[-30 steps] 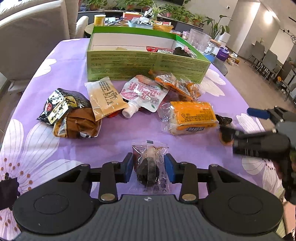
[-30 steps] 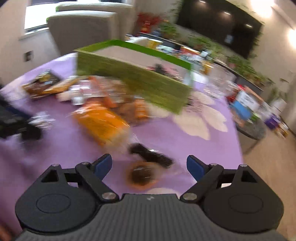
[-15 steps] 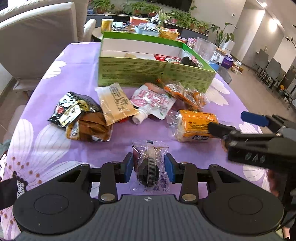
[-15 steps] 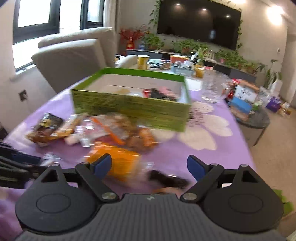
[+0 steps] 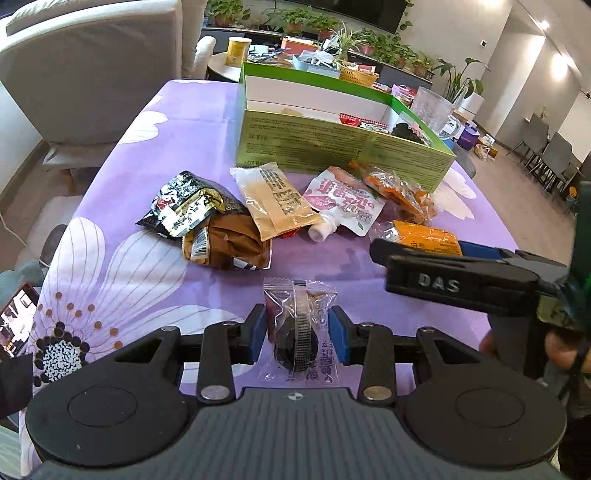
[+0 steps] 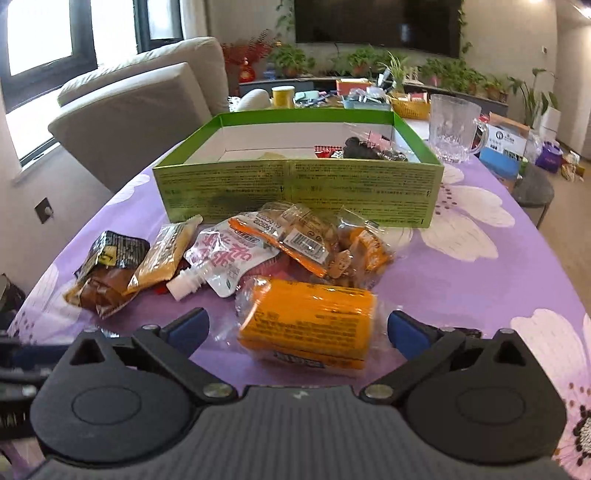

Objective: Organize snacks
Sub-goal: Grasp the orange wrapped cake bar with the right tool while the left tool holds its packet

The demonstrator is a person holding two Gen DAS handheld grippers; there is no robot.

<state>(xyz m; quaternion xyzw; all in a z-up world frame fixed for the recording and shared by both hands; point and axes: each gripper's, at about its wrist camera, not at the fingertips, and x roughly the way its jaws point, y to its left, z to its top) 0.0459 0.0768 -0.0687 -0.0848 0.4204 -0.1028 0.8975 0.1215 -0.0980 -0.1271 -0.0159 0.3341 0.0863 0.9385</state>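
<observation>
Purple floral tablecloth (image 6: 480, 280), glass mug (image 6: 455, 127), beige sofa (image 6: 147, 107), wall television (image 6: 376, 18)

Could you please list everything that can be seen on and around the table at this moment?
Box: 1, green, open, far side of the table, a few snacks inside.
Orange-wrapped snack: 1, orange, between the right gripper's fingers, untouched.
Clear packet with dark snack: 1, clear, in the left gripper.
Spouted pouch: 1, white and pink, before the box.
Tan packet: 1, beside the pouch.
Black packet: 1, left of the pile.
Brown packet: 1, under the black one.
Clear bag of orange snacks: 1, near the box.
Glass mug: 1, clear, right of the box.
Tablecloth: 1, purple, white flowers.
Left gripper: shut on the packet.
Right gripper: open.
</observation>
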